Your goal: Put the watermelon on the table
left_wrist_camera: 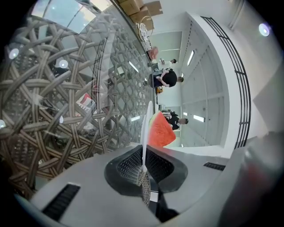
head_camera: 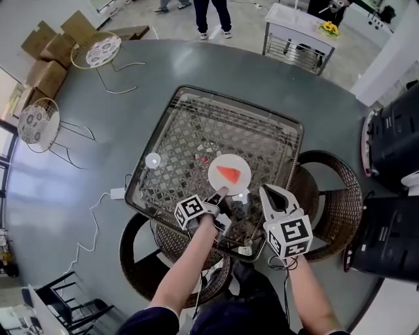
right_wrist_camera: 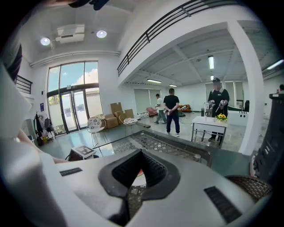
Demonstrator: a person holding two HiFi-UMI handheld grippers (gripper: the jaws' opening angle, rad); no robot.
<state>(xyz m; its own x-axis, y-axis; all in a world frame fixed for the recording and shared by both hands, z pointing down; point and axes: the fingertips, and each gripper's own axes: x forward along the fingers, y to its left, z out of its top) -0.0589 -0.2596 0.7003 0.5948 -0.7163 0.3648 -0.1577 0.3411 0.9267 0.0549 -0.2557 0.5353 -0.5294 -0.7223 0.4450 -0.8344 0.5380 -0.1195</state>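
Note:
A red watermelon slice [head_camera: 229,173] lies on a white plate [head_camera: 240,163] over the near half of the glass-topped wicker table [head_camera: 183,124]. My left gripper [head_camera: 220,193] is shut on the plate's near rim. In the left gripper view the plate [left_wrist_camera: 145,128] shows edge-on, running up from between the left gripper [left_wrist_camera: 144,170] pads, with the watermelon [left_wrist_camera: 159,131] on its right side. My right gripper [head_camera: 272,191] hovers just right of the plate with its jaws together and nothing in them. Between the right gripper [right_wrist_camera: 131,188] jaws a bit of the plate [right_wrist_camera: 138,178] shows beyond.
A small white disc [head_camera: 152,160] lies on the glass at the left. Wicker chairs stand at the right [head_camera: 330,196] and the near side [head_camera: 163,255]. A cable with an adapter [head_camera: 118,193] runs along the floor. Far off are wire chairs [head_camera: 98,51], boxes [head_camera: 52,52], people [head_camera: 213,16].

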